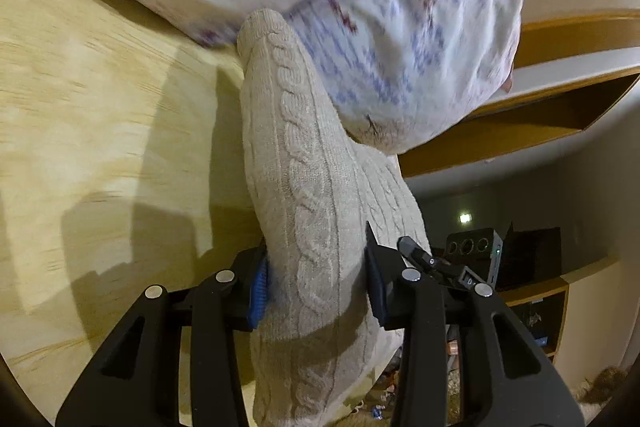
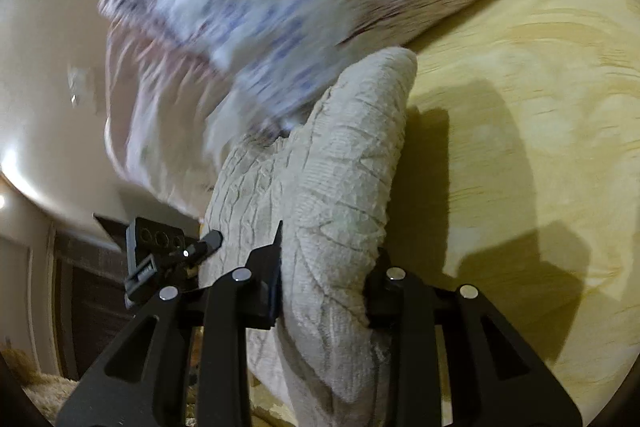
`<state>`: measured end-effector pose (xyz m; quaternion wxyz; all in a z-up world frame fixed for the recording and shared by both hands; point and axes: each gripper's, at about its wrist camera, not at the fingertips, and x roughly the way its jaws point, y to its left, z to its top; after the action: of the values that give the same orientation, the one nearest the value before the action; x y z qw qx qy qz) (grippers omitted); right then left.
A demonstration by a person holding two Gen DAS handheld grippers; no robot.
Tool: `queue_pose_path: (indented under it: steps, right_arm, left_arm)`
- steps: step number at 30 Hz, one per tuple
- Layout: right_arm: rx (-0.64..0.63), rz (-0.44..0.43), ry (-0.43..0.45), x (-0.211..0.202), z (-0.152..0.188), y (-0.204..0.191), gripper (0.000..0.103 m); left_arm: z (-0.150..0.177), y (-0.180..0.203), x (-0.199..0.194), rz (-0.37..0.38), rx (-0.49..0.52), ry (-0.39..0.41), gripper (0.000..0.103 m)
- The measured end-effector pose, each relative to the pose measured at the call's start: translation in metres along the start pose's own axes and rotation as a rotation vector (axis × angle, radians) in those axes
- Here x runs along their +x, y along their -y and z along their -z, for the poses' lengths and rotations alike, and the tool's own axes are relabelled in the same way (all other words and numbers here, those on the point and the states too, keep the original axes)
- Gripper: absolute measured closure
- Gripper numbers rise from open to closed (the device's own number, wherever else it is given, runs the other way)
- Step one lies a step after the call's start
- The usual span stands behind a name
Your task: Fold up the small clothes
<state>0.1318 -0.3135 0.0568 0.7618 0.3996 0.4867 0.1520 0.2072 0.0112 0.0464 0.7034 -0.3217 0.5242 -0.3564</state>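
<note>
A beige cable-knit garment point(image 1: 304, 187) hangs bunched between both grippers above a light wooden table point(image 1: 100, 107). My left gripper point(image 1: 316, 287) is shut on one part of it. My right gripper point(image 2: 324, 283) is shut on another part of the same knit point(image 2: 344, 167). A white garment with blue and red pattern point(image 1: 420, 47) lies blurred just beyond the knit, partly over the table edge; it also shows in the right wrist view point(image 2: 280, 7). Each gripper's black body shows beside the knit in the other's view.
The wooden table point(image 2: 540, 87) spreads to the right in the right wrist view. Past the table edge are wooden shelves point(image 1: 540, 123), a cream wall and a cluttered floor point(image 1: 400, 387) below. A dark cabinet point(image 2: 92, 299) stands low on the left.
</note>
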Motion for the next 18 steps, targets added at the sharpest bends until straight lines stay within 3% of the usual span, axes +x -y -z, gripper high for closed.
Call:
queue_pose_path:
  steps: [4,6,11,16,18]
  right_arm:
    - [-0.083,0.042,-0.046,0.038,0.016,-0.020,0.076]
    - [-0.084,0.115,-0.093,0.063,0.022,-0.017,0.076]
    - [-0.044,0.121,-0.100,0.058,0.019,-0.007,0.059]
    - [-0.015,0.109,-0.009,0.032,0.007,0.000,0.055]
    - [-0.008,0.119,-0.007,0.031,0.004,0.002,0.055]
  left_arm:
    - [0.003,-0.017,-0.029,-0.117,0.049,0.040,0.062]
    - [0.002,-0.037,-0.027,-0.240,0.037,0.038,0.061]
    - [0.005,-0.045,-0.020,-0.262,0.015,0.081,0.053]
    - [0.008,-0.012,-0.032,-0.379,0.126,0.154,0.046]
    - [0.012,0.009,-0.041,-0.367,0.224,0.214,0.035]
